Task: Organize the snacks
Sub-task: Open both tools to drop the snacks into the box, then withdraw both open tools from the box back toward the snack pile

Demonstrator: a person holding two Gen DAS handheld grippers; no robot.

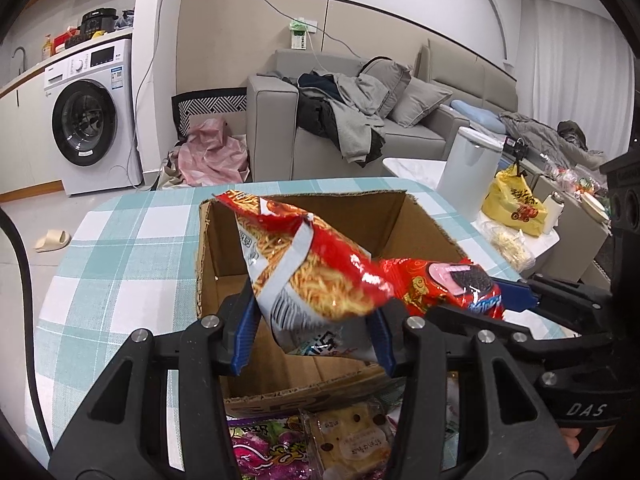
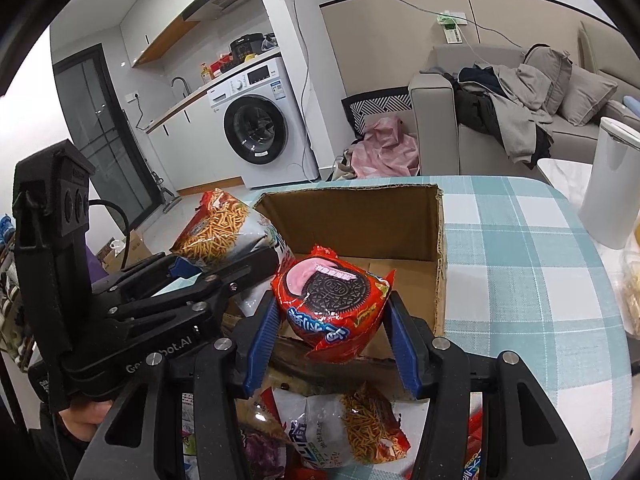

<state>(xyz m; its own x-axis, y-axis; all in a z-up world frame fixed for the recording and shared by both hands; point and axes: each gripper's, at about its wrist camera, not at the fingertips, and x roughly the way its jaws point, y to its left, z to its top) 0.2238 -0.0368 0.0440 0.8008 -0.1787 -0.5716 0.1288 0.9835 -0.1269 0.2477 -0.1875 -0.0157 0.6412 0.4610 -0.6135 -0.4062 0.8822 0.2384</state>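
Snack bags: our left gripper (image 1: 314, 332) clamps the noodle-snack bag (image 1: 304, 264), our right gripper (image 2: 334, 340) pinches the Oreo pack (image 2: 332, 300), both above the cardboard box (image 2: 360, 216).

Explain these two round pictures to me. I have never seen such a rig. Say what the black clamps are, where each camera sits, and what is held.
There is no robot here. A person holds a hand-held gripper in each hand, and a fisheye camera on each looks along its blue-padded fingers.

The left view shows the left hand-held gripper shut on a noodle snack bag. The right view shows the right hand-held gripper shut on an Oreo pack.

Both hover over an open cardboard box on a checked tablecloth. More snack packs lie in front of the box.
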